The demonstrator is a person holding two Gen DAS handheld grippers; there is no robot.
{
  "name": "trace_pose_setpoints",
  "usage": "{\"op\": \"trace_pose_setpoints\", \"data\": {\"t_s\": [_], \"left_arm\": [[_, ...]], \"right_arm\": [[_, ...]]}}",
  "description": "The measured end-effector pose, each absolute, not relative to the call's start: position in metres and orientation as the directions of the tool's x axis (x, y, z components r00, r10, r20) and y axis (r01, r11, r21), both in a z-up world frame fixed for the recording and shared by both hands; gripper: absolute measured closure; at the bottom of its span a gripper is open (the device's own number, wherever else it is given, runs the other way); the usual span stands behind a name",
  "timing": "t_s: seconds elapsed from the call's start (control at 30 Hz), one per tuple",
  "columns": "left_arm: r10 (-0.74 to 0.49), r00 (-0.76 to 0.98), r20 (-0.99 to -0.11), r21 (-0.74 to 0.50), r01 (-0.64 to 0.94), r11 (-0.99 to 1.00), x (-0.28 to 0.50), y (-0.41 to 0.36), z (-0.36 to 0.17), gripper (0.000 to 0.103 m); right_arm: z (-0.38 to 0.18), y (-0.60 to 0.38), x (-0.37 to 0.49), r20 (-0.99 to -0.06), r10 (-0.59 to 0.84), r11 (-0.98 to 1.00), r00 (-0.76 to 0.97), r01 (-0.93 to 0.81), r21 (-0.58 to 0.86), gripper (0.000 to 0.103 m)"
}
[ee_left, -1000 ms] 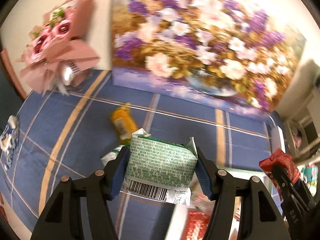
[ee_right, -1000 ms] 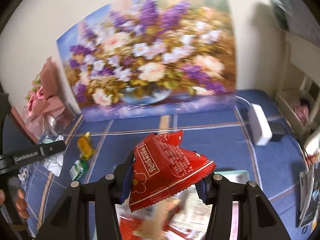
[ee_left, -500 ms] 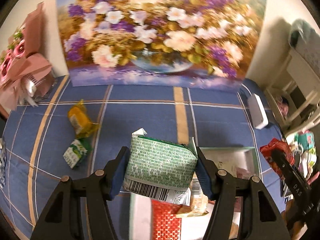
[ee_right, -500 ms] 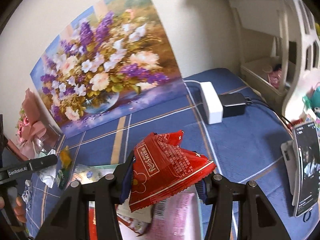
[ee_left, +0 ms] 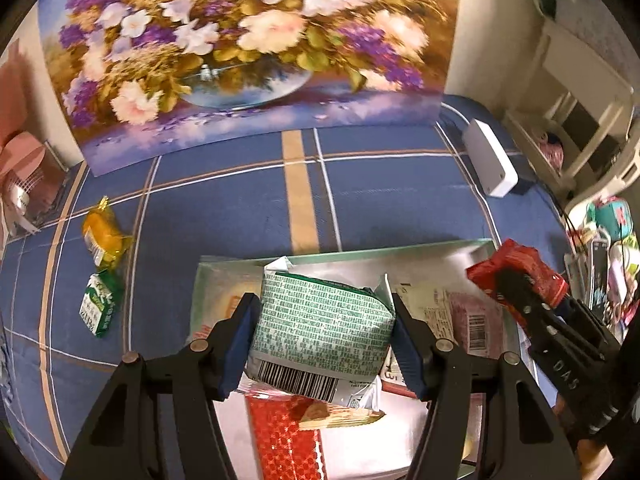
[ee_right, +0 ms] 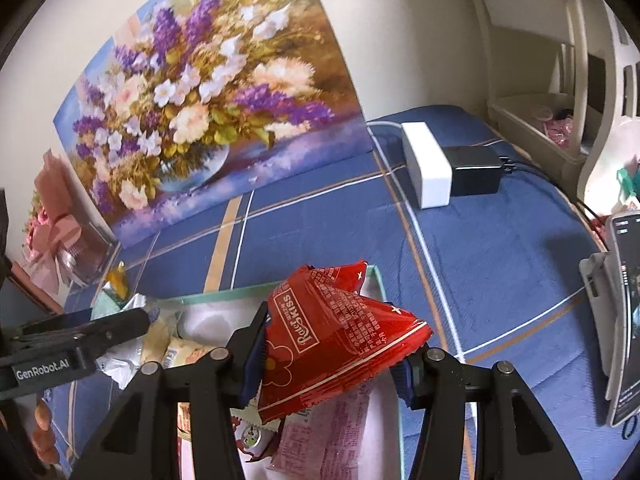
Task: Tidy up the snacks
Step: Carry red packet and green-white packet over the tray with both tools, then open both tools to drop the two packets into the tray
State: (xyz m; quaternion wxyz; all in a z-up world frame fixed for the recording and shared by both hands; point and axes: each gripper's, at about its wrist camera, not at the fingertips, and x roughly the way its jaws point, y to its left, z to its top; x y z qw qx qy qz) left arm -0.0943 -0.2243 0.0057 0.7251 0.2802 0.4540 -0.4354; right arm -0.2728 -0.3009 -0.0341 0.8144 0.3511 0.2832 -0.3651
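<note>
Green-printed foil fills your left gripper, its pads clamped on the green snack pack; your right gripper is clamped on the red Ruier Kiss packet. A second ago both hung over bare blue cloth; now both sit above the pale green tray at lower centre, so the drop looks near. Count two packs held, two loose at left on the table: one yellow snack, one small green carton. Several more lie in the tray.
</note>
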Motion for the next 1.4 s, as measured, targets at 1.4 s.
{"op": "trace_pose_setpoints", "data": {"t_s": [1.4], "left_arm": [[-0.263, 0.16, -0.952, 0.032, 0.901, 0.433, -0.111, -0.239, -0.031, 0.037]], "right_arm": [[-0.048, -0.291, -0.269, -0.765, -0.35, 0.492, 0.54, 0.801, 0.341, 0.044]]}}
